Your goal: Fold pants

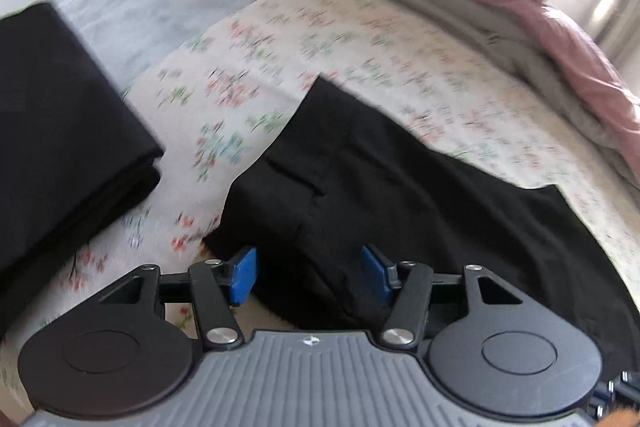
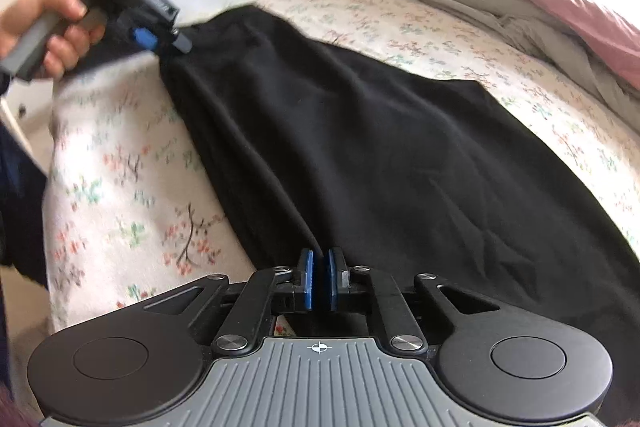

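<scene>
Pants (image 1: 400, 187) on bedsheet (image 1: 360, 39), folded stack (image 1: 60, 131) to their left

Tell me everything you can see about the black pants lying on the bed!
The black pants look like soft, plain cloth with a few wrinkles. They lie spread across the flowery bedspread, reaching its near edge. The right gripper has its blue pads nearly together right at the near edge of the cloth; whether they pinch it is hard to tell. The left gripper sits at the other end with its pads apart and cloth between them. That end looks bunched and folded.
</scene>
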A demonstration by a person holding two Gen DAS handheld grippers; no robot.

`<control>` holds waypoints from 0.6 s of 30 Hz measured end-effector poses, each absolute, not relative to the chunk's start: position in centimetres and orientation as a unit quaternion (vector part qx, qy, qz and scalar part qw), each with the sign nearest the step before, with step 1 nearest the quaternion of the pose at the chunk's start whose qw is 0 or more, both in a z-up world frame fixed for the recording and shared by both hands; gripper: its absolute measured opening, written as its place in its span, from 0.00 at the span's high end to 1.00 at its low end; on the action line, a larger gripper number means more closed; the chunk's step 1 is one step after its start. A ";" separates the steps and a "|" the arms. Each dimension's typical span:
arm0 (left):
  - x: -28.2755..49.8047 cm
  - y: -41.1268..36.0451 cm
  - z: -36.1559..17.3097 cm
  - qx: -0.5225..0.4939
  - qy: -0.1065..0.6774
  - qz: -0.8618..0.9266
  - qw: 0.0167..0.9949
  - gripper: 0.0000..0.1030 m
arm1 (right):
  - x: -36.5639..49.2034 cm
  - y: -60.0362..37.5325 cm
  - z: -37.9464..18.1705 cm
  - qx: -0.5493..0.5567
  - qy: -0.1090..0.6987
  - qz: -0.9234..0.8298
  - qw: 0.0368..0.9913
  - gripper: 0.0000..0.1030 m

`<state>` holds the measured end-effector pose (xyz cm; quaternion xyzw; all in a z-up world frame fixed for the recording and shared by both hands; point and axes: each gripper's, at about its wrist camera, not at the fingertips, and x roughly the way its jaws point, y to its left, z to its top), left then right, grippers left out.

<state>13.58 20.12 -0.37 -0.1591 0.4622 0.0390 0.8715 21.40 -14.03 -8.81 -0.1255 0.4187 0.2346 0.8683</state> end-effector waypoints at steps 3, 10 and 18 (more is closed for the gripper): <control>13.2 20.9 0.8 -0.163 0.441 0.051 0.881 0.24 | 21.9 -15.3 -7.8 -0.097 0.404 0.227 0.881 0.84; 13.1 21.9 1.6 -0.190 0.408 0.097 0.888 0.24 | 23.5 -16.6 -8.1 -0.065 0.425 0.193 0.882 0.80; 13.6 20.7 2.9 -0.201 0.368 0.087 0.904 0.24 | 23.1 -14.6 -10.1 -0.103 0.473 0.211 0.850 0.68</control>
